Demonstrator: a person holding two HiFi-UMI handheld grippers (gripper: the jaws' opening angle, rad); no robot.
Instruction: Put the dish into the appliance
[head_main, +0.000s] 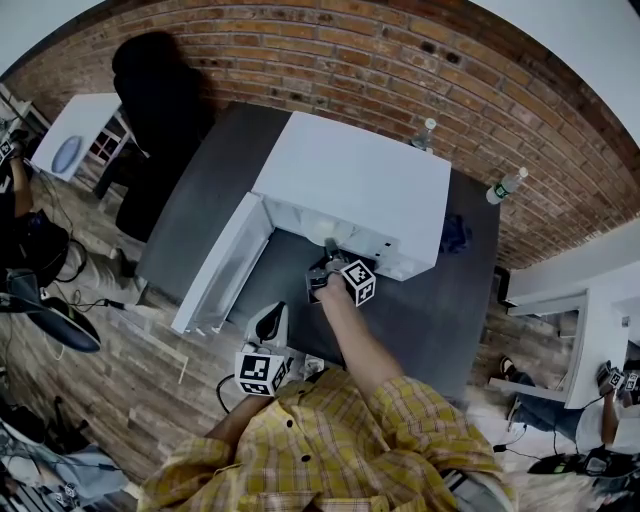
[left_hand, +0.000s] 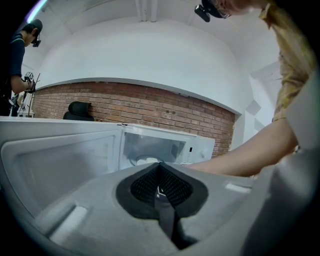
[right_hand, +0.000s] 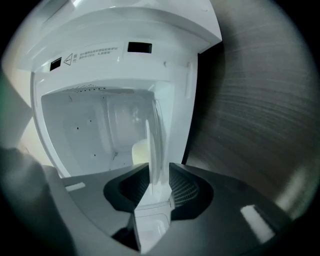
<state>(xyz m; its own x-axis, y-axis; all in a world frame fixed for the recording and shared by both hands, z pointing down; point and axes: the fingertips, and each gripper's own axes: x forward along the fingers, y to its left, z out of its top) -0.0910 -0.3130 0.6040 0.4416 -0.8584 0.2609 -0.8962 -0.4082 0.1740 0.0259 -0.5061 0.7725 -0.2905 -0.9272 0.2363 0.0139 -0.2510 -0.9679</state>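
Observation:
A white microwave (head_main: 350, 190) stands on the dark table (head_main: 195, 200) with its door (head_main: 220, 265) swung open to the left. My right gripper (head_main: 327, 263) is at the mouth of the oven cavity (right_hand: 95, 125). In the right gripper view a thin clear dish (right_hand: 156, 145) stands edge-on between the jaws of the right gripper (right_hand: 159, 187), reaching into the cavity; the pads stand a little off it, so the gripper is open. My left gripper (head_main: 270, 322) waits near the table's front edge, shut and empty (left_hand: 160, 187), looking at the open microwave (left_hand: 155, 147).
Two water bottles (head_main: 424, 135) (head_main: 507, 185) stand behind the microwave, and a blue cloth (head_main: 455, 235) lies to its right. The open door blocks the left side. A black bag (head_main: 150, 70) and a small white table (head_main: 75, 135) lie far left. Other people stand at the room's edges.

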